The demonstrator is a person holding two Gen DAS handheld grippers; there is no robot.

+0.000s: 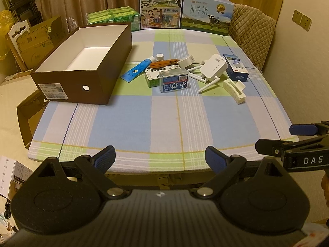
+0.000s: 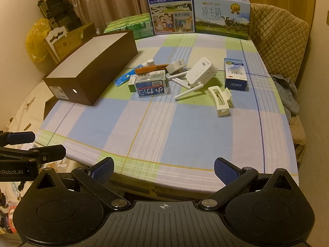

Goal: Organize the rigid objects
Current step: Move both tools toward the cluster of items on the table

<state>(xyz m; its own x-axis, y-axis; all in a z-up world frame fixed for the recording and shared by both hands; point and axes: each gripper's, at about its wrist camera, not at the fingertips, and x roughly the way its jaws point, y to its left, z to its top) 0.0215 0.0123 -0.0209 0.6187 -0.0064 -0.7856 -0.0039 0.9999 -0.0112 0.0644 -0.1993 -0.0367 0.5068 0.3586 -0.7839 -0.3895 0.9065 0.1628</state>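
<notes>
Both grippers hang at the near table edge w/ nothing in them. Left gripper [image 1: 160,158] is spread wide; right gripper [image 2: 163,169] is too, prob. ready to grab. The small things, like the white clip [image 2: 221,99] and the blue floss box [image 1: 174,81], sit in a pile mid-table, just beside the empty brown box [image 1: 82,65], likely where they go. Checked cloth [image 1: 164,121] covers the table; milk cartons [image 2: 170,11] stand at the back by curtains.
</notes>
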